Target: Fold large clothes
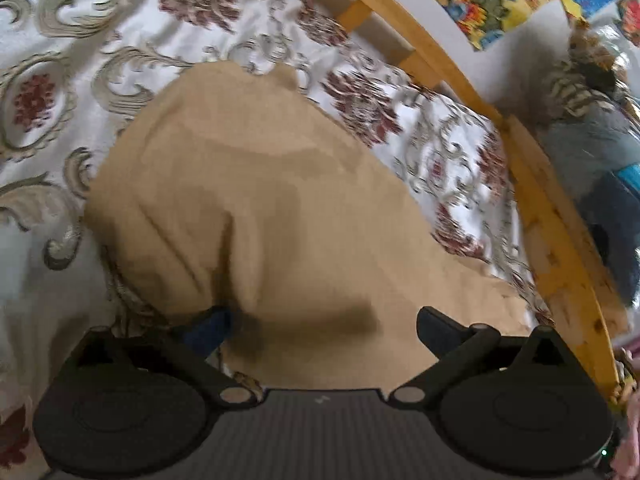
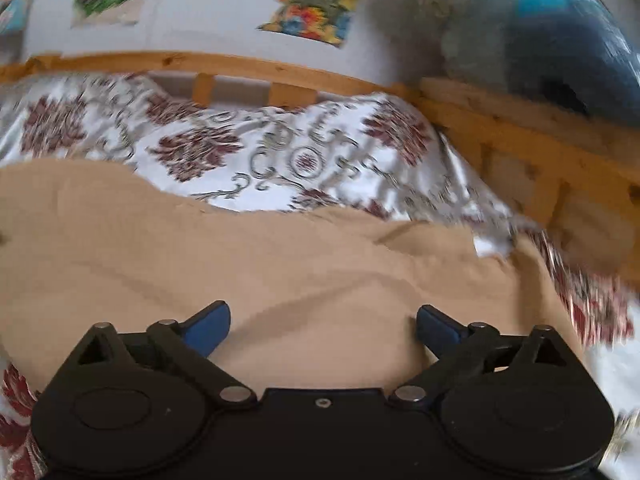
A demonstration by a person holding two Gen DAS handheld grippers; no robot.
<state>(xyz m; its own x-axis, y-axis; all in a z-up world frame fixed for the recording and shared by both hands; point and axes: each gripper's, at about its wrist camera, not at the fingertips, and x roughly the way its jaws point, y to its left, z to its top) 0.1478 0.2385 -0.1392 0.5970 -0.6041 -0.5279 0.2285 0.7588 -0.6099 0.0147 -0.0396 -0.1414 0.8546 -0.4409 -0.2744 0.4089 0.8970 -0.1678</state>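
Tan cloth (image 1: 256,208) lies spread on the bed in front of you, on top of a white bedspread (image 1: 60,20) patterned with dark red flowers and grey scrolls. No box, basket or other holder shows in either view; the bed alone carries the garment.

Your left gripper (image 1: 324,326) has its jaws spread wide. A fold of the cloth drapes over its left fingertip (image 1: 214,326), so you cannot tell whether that pad touches the fabric; nothing is pinched between the two. Your right gripper (image 2: 324,322) is spread just as wide, both blue fingertips (image 2: 210,326) poised over flat cloth, clamping nothing.

Edges: in the left wrist view the garment's far edge ends short of the middle of the bed, and its right edge runs diagonally toward the wooden bed rail (image 1: 552,216). In the right wrist view the far edge is wavy, with a strip of bedspread between it and the rail, which bends around a corner at far right.

Bare bedspread is widest to the left and far side. Beyond the rail stands a wall with colourful pictures (image 2: 316,4), and a blurred dark blue bundle (image 2: 560,60) sits at far right.
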